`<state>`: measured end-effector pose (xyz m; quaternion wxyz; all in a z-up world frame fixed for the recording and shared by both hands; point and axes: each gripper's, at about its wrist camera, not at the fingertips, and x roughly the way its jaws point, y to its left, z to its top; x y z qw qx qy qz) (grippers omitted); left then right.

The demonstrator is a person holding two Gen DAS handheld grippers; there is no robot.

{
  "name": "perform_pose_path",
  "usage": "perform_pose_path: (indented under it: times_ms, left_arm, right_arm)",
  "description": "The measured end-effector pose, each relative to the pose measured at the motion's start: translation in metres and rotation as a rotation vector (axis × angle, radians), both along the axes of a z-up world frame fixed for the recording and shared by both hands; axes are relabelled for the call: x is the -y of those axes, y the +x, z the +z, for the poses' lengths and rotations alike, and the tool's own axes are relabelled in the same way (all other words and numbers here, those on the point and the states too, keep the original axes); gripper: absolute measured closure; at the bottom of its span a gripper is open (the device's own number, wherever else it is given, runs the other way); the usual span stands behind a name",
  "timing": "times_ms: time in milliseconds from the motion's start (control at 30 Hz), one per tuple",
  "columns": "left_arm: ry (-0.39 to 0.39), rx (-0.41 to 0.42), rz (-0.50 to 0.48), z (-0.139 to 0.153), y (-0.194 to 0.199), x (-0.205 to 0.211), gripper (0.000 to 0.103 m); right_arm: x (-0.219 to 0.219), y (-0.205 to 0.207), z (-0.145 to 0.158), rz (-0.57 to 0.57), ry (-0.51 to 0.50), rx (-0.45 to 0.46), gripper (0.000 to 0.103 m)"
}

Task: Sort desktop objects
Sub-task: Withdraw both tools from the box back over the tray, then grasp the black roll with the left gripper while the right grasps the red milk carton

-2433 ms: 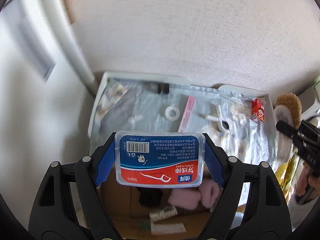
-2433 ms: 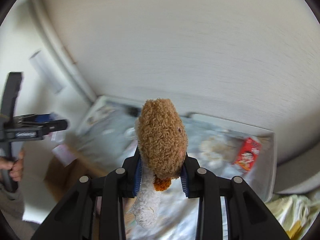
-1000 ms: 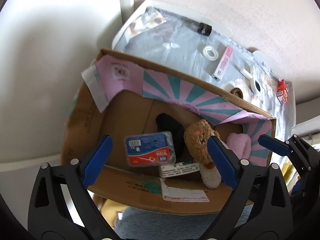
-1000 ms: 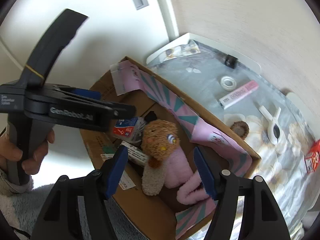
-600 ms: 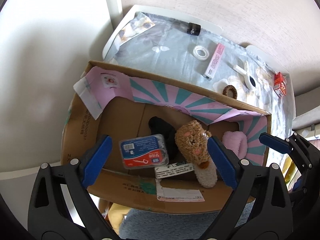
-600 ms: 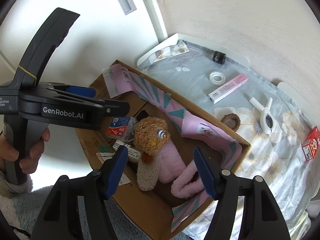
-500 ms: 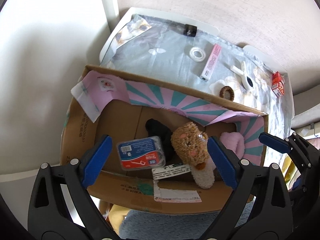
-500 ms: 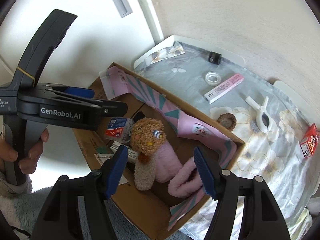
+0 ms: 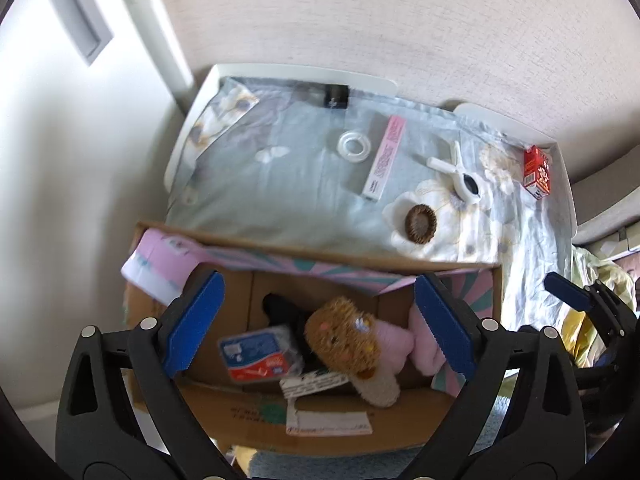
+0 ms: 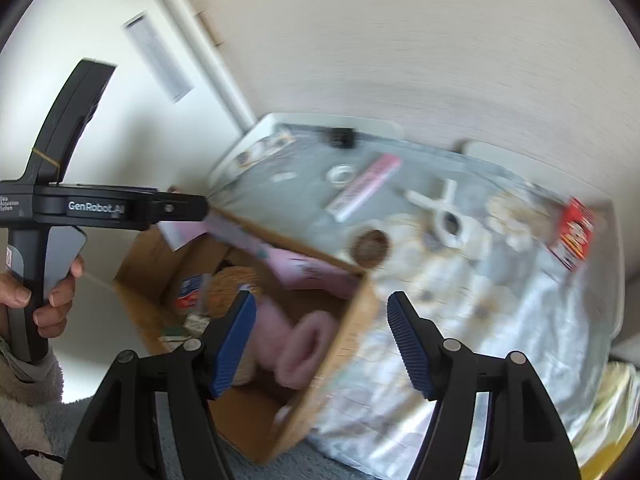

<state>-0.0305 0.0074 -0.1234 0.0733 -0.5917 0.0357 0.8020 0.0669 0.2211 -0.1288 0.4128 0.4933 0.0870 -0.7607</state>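
A cardboard box (image 9: 360, 259) with pink and teal flaps stands in front of a cloth-covered table (image 9: 304, 184). Inside lie a blue and red floss case (image 9: 256, 354), a brown plush toy (image 9: 344, 334) and something pink and fluffy (image 9: 422, 354). My left gripper (image 9: 318, 330) hovers above the box, open and empty. My right gripper (image 10: 322, 340) is open and empty over the box's right corner (image 10: 360, 292). On the cloth lie a tape ring (image 9: 354, 146), a pink tube (image 9: 386, 158), a white clip (image 9: 460, 172), a brown hair tie (image 9: 420, 221) and a red carton (image 9: 537, 172).
A black cap (image 9: 336, 97) lies at the table's far edge against the wall. A hand (image 10: 52, 300) holds the left gripper's handle in the right wrist view. White wall and a door frame (image 9: 160, 36) stand left. Yellow fabric (image 9: 588, 320) lies right of the table.
The floss case and plush toy, held earlier, were lying in the box a second ago. Since then both open grippers have tilted and shifted toward the table, which fills more of both views.
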Motion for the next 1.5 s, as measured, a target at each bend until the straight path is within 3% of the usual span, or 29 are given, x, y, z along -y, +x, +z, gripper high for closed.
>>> perform_pose_path:
  times_ms: [300,533,700,867,1033,1167,1500]
  left_arm:
    - [-0.089,-0.017,-0.049,-0.003,-0.039,-0.02,0.007]
    - [-0.103,-0.008,-0.063,-0.009,-0.09,-0.029,0.007]
    - [-0.141,0.014,-0.079,-0.028,-0.13,-0.036,0.006]
    - [-0.178,0.048,-0.077,-0.064,-0.169,-0.043,0.006]
    - [-0.155,0.075,-0.042,-0.094,-0.196,-0.046,0.006]
    - [-0.149,0.106,-0.022,-0.116,-0.213,-0.049,0.006]
    - [-0.167,0.111,-0.039,-0.136,-0.229,-0.061,0.006]
  right_arm:
    - [-0.069,-0.049,0.001,-0.273,0.047,-0.03,0.039]
    - [-0.109,-0.1,0.007,-0.448,0.114,-0.024,0.039]
    - [-0.113,-0.138,0.001,-0.506,0.172,-0.027,0.039]
    - [-0.107,-0.177,-0.033,-0.556,0.198,0.022,0.039]
    - [-0.104,-0.205,-0.068,-0.607,0.221,0.044,0.039]
    - [-0.104,-0.214,-0.083,-0.637,0.232,0.051,0.039]
    - [-0.107,-0.22,-0.107,-0.647,0.248,0.089,0.039]
